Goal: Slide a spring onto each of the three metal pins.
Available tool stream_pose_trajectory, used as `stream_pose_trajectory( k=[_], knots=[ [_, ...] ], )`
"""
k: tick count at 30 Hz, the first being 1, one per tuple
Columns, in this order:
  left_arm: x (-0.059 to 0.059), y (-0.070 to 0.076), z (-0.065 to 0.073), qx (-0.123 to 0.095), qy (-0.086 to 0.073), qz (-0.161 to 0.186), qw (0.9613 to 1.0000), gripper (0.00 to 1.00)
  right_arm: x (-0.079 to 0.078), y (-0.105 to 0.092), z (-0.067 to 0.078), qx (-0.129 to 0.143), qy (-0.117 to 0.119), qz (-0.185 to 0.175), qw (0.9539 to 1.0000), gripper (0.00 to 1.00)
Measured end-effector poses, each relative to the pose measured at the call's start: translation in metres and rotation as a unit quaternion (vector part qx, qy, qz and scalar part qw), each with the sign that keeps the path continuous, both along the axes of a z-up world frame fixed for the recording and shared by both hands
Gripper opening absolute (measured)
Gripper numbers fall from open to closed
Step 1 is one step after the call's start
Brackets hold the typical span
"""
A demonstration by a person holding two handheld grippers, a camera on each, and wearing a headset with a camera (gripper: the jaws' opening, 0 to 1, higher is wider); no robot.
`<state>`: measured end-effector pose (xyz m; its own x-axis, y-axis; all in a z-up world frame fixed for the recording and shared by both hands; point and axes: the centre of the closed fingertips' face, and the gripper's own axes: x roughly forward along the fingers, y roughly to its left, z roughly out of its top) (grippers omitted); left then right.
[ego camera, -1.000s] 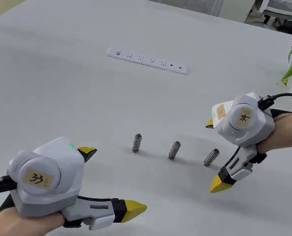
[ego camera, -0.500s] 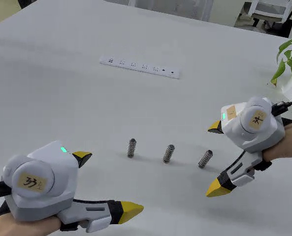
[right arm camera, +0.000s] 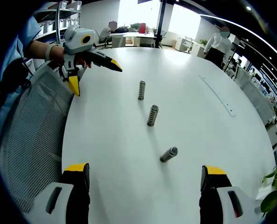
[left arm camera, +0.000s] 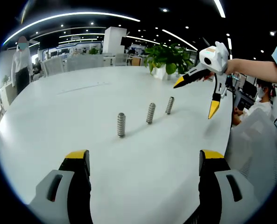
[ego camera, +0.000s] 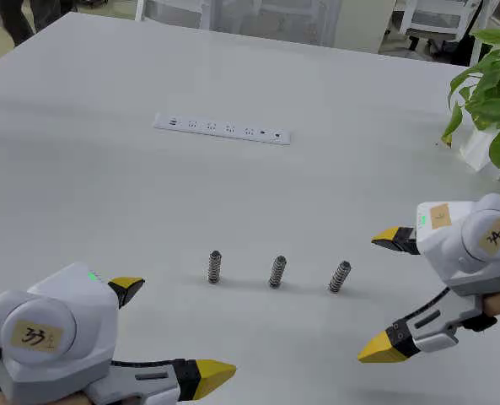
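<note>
left gripper (ego camera: pixel 172 331): jaws spread wide, empty, over the table's (ego camera: pixel 106 186) near edge, tips pointing right | right gripper (ego camera: pixel 383 294): jaws spread wide, empty, toward the near-right edge, tips pointing left

Bright, even overhead light, soft shadows, sharp focus; fisheye warp at edges w/ ceiling-strip glare.

The left gripper (left arm camera: pixel 144 158) has its yellow-tipped jaws spread wide over the white table (left arm camera: pixel 59 126). Ahead stand three upright coils in a slanting row: near spring (left arm camera: pixel 121 124), middle spring (left arm camera: pixel 151 113), far spring (left arm camera: pixel 170 105). Beyond them hovers the right gripper (left arm camera: pixel 195 98) (jaws also apart), with a plant (left arm camera: pixel 168 56) behind
</note>
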<state>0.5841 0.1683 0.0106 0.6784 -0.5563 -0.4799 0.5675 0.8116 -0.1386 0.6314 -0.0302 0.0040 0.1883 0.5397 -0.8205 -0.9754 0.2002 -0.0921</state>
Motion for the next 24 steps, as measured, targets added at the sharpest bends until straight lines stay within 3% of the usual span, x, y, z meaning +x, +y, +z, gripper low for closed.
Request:
stream_pose_trajectory(
  k=[14,24],
  knots=[
    [-0.003,0.001,0.000,0.004,0.002,0.000,1.0000,0.96,-0.019,-0.021,0.004,0.055,-0.011,-0.060,0.9966,0.99],
    [-0.005,0.004,0.000,0.013,0.003,-0.005,0.9999,0.96,-0.036,-0.034,0.005,0.094,-0.016,-0.107,0.9896,0.99]
  ],
)
